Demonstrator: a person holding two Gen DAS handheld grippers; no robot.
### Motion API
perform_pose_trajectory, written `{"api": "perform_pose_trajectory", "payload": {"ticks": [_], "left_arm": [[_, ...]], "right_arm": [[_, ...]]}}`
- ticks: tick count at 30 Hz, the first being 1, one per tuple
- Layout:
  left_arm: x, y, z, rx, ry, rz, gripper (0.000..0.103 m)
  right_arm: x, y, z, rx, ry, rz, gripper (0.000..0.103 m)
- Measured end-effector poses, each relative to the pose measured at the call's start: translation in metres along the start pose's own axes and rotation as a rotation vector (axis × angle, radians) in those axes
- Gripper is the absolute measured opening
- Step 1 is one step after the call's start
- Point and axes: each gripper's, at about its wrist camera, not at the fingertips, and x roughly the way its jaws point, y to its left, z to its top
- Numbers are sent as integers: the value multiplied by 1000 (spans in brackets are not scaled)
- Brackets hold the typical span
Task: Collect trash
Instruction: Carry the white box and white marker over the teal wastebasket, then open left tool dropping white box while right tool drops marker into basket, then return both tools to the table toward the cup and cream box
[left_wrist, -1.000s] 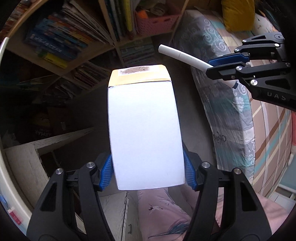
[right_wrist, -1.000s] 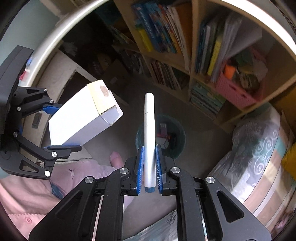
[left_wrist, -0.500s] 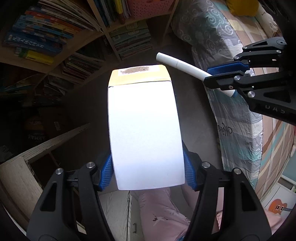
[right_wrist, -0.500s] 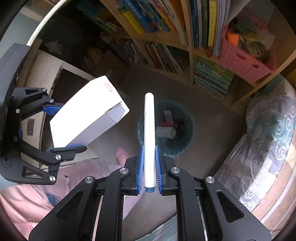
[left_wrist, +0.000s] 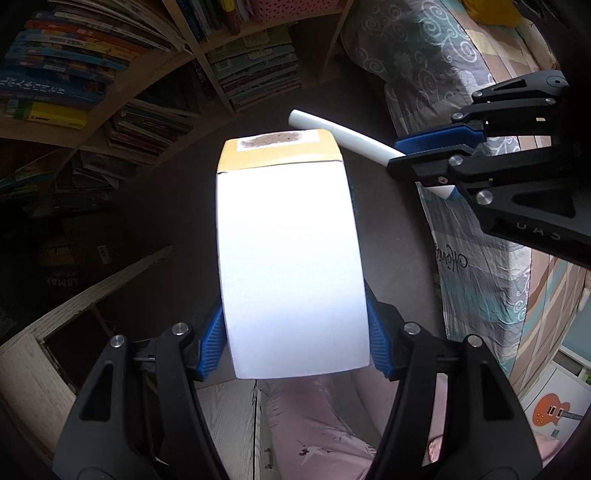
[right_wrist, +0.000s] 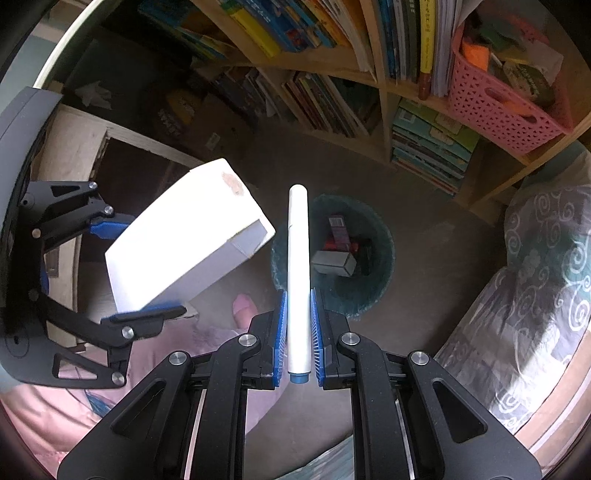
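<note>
Bin (right_wrist: 373, 236) looms larger at twelve o'clock, so both loads near dropping: left gripper (left_wrist: 295, 347) fingers half-spread clamping box (left_wrist: 288, 251), right gripper (right_wrist: 297, 328) fingers tight on marker (right_wrist: 297, 258).

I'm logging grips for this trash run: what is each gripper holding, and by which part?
The left gripper clamps a white box across its near end. The right gripper pinches a white marker near its blue-tipped end.

Box (right_wrist: 184, 240) left of marker (right_wrist: 297, 273), both above bin (right_wrist: 373, 295) on floor (right_wrist: 424, 236).
</note>
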Motion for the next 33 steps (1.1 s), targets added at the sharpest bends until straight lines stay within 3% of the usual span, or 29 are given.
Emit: {"api": "perform_pose_trajectory", "payload": {"ticks": [2,4,8,11,18,22,27,29,31,33], "left_arm": [[6,0,3,-1,7,1,62],[11,1,5,-4,19,-6,68],[12,5,6,-18,20,1,73],[9,6,3,-21,16,0,74],[-1,9,-4,-30,7,-1,78],[-8,11,-7,-46,-2,-17,78],[-20,10,-13,-43,-18,-4,87],[-27,10,-17,-42,-26,4,89],[-36,12,-22,-47,-39,10,91],[-45,14,-26,-58,-54,10,95]], "right_arm": [[4,-3,2,9,-5,-8,18],[6,-8,3,27,-14,-11,37],[5,-12,4,38,-15,-8,37],[0,-10,2,28,-15,-24,48],[-7,-12,-3,42,-8,-28,48],[-14,-10,-5,48,-9,-20,55],[-25,-3,-8,38,-8,-16,57],[-33,2,-8,24,-15,-15,66],[-40,7,-8,13,-26,-16,82],[-49,13,-7,-5,-33,-17,87]]}}
